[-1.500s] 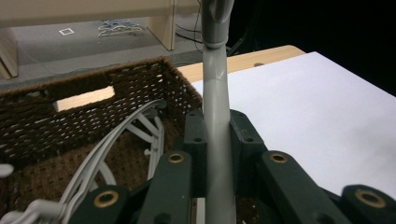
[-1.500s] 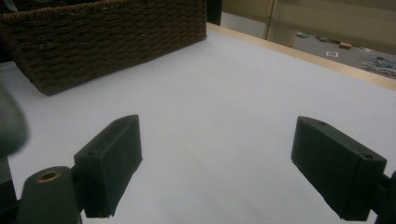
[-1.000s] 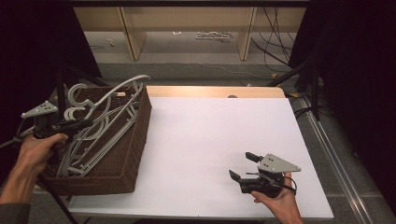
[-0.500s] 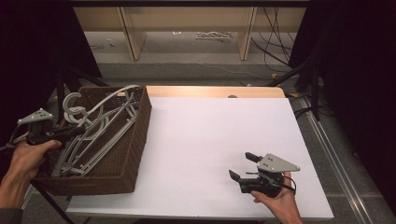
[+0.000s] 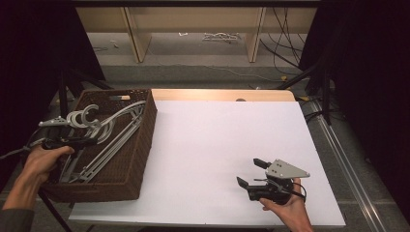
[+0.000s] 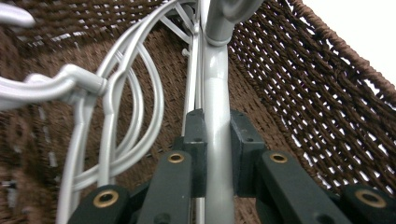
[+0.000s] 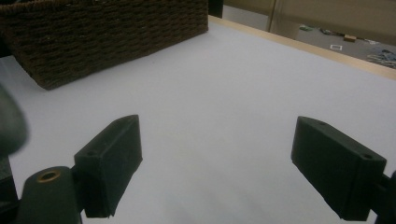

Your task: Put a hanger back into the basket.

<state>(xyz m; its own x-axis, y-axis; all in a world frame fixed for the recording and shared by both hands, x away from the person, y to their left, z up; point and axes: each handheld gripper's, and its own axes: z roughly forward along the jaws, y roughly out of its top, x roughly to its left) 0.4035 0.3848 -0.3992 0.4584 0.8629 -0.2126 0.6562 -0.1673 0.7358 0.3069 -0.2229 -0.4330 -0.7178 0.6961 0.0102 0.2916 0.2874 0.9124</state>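
The left tool (image 5: 72,141) has lowered its clamped grey hanger (image 6: 217,116) into the wicker basket (image 5: 145,140).

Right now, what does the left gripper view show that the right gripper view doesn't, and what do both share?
Left gripper view: the left gripper shut on a grey hanger, more hangers beside it, inside the basket.

Right gripper view: the right gripper open with nothing between its jaws, over the white table, and the basket's outer wall.

Both: the brown woven basket and a bit of white table.
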